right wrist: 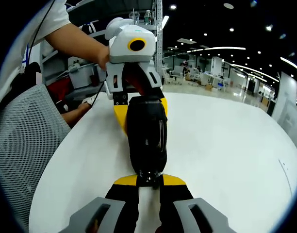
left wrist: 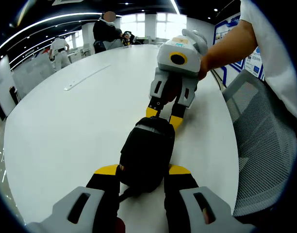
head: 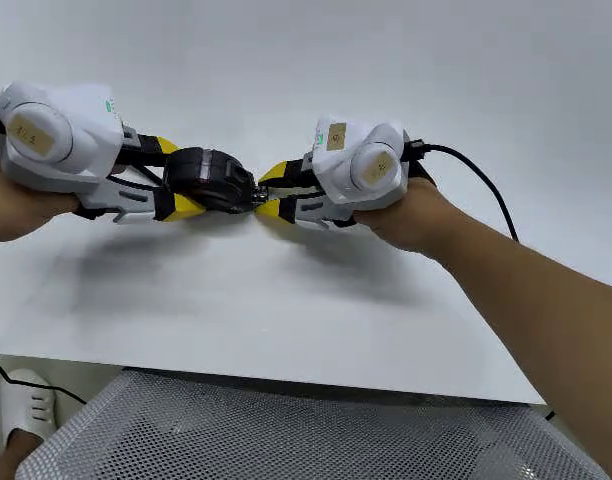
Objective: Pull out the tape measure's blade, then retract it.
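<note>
The left gripper [head: 178,177] is clamping its jaws around the black tape measure [head: 211,180], holding it over the white table [head: 286,330]. At the case's 3 o'clock, the right gripper [head: 270,190] is pinching the blade tip [right wrist: 148,178], its jaws nearly closed.

At 9 o'clock in the head view, the picture's edge cuts off the rear of the left gripper [head: 176,177] and most of the hand [head: 16,205] holding it. Its jaws cover the top and bottom of the tape measure [head: 211,180]. Where the case's front meets the yellow tips of the right gripper [head: 270,190], the detail is too small to tell how much blade is out. The right forearm [head: 546,320] runs off at 4 o'clock, and a black cable [head: 486,185] vanishes behind it. A white shoe [head: 26,400] is clipped at 8 o'clock and a mesh chair [head: 316,430] at 6 o'clock. In the left gripper view, people [left wrist: 107,34] at 11 o'clock are too small to make out.
</note>
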The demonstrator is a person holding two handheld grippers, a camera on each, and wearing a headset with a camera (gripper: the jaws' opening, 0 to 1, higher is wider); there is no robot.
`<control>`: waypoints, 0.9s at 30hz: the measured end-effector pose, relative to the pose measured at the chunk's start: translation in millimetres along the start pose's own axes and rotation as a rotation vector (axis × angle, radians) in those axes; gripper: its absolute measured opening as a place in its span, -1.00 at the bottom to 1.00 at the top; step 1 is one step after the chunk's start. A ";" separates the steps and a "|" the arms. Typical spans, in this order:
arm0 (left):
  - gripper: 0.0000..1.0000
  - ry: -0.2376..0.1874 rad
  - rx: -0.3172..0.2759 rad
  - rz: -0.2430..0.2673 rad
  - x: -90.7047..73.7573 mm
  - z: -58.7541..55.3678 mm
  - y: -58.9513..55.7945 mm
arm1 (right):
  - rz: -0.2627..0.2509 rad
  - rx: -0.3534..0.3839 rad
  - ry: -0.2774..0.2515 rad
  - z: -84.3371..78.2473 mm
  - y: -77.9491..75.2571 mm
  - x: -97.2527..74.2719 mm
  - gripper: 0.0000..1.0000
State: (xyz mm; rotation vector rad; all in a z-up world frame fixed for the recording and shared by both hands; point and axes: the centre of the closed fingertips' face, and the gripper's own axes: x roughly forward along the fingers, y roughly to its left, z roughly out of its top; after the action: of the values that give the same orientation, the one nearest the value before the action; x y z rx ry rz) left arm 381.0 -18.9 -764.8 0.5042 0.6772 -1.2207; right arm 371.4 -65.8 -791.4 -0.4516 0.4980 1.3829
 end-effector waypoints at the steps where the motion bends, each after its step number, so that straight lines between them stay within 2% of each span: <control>1: -0.40 0.000 0.000 -0.001 0.1 0.0 0.0 | -0.007 -0.009 -0.001 0.0 -1.2 0.1 -0.76; 16: -0.44 0.019 0.009 -0.021 0.0 -0.6 0.4 | -0.016 0.018 -0.012 -0.1 -0.4 0.1 -0.80; 25: -0.48 0.027 0.037 -0.037 -0.5 -2.7 0.6 | -0.021 0.034 -0.018 0.3 0.9 -1.0 -0.82; 27: -0.50 0.037 0.067 -0.030 -0.3 -5.8 0.7 | -0.022 0.040 -0.019 0.2 1.1 -1.5 -0.83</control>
State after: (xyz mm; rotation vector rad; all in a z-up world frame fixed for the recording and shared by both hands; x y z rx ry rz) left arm 380.4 -14.5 -768.7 0.5755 0.6787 -1.2681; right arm 370.2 -66.8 -790.4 -0.4100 0.5023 1.3524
